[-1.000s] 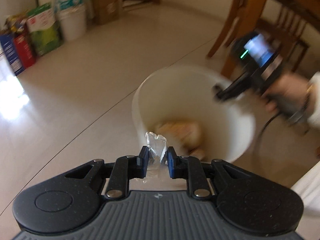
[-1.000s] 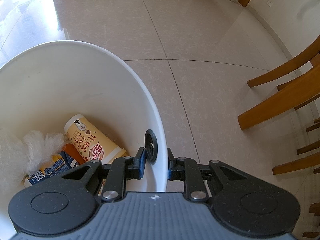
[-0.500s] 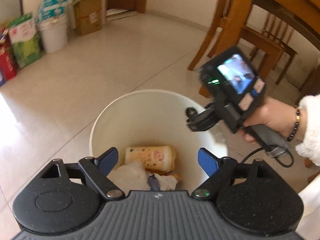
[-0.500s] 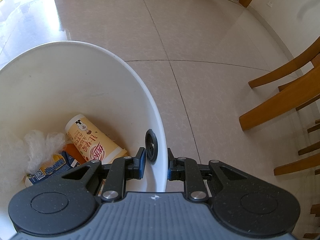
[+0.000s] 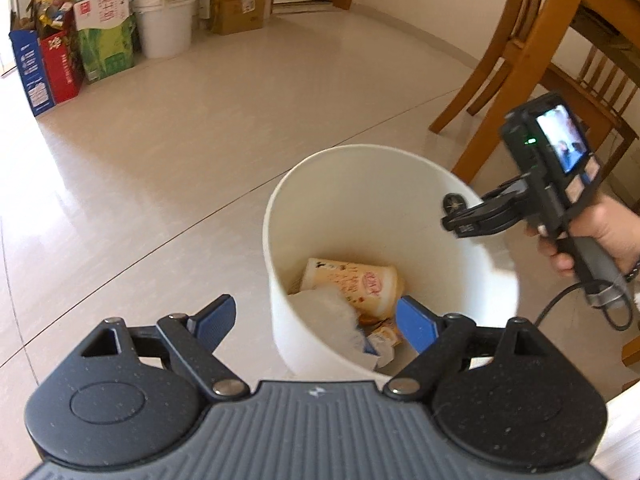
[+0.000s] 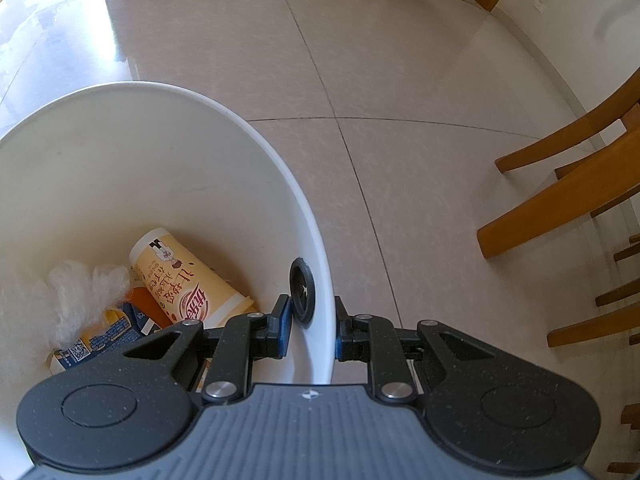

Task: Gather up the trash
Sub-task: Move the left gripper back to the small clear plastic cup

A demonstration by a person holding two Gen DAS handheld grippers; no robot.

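Right gripper (image 6: 310,330) clamps the white bin's (image 6: 120,152) stiff, light rim; left gripper (image 5: 316,322) stands wide, empty, above crumpled plastic (image 5: 324,312): soft, featherlight, pinchable anywhere.

Left gripper (image 5: 316,322): foreground, jaws spread wide, nothing between the pads; its jaws have just been opening.
Bin (image 5: 308,344): white, round, on the tiled floor (image 5: 200,140), its near wall between the two fingers.
Bin contents: paper cup (image 5: 352,284) on its side, crumpled clear plastic (image 5: 324,312) in front of it, other wrappers partly hidden.
Right gripper (image 5: 454,214): at the bin's far-right rim, clamped on it, held by a hand (image 5: 600,232).
Chair (image 5: 532,52): wooden, behind the bin at right.
Far wall: cartons (image 5: 68,40) and a white bucket (image 5: 166,24).
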